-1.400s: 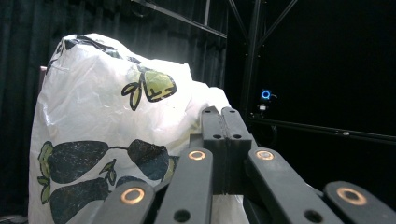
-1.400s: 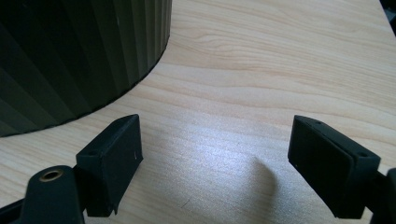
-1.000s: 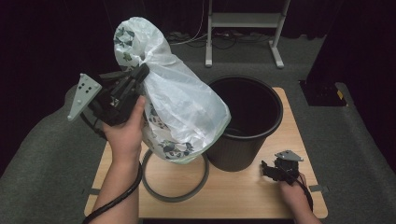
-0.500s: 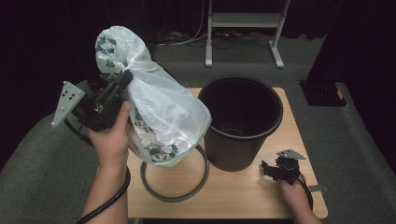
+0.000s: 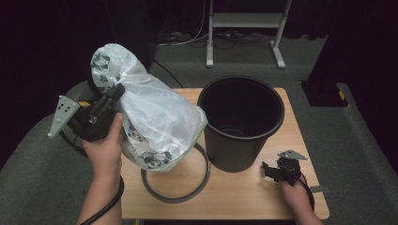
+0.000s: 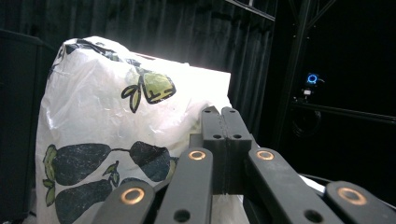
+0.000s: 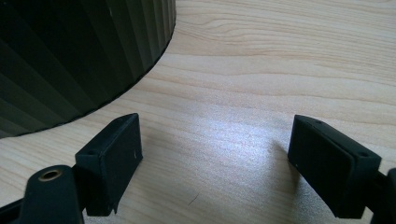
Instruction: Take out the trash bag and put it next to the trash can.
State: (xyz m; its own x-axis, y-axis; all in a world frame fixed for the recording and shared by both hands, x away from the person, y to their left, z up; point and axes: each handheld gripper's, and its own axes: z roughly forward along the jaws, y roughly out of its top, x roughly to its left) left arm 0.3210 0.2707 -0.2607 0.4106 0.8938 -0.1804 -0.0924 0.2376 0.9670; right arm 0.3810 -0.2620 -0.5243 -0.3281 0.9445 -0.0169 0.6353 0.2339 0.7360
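Observation:
A full white plastic bag (image 5: 155, 122) printed with pears hangs over the left end of the wooden table (image 5: 244, 197). My left gripper (image 5: 117, 90) is shut on its gathered neck, held up by a hand. In the left gripper view the closed jaws (image 6: 223, 140) press against the bag (image 6: 116, 126). A black ribbed bin (image 5: 241, 122) stands upright on the table, nothing visible inside it. A grey ring (image 5: 176, 194) lies flat under the bag's bottom. My right gripper (image 5: 268, 169) rests on the table beside the bin's base, open (image 7: 215, 163) over bare wood, with the bin wall (image 7: 70, 51) to its left.
A grey metal stand (image 5: 244, 28) is on the floor behind the table, with cables around it. A dark box (image 5: 324, 93) sits on the carpet at the right. Bare wood (image 7: 280, 56) lies ahead of the right gripper.
The left gripper has carried the bag leftwards and lower, away from the bin. The right gripper has stayed put.

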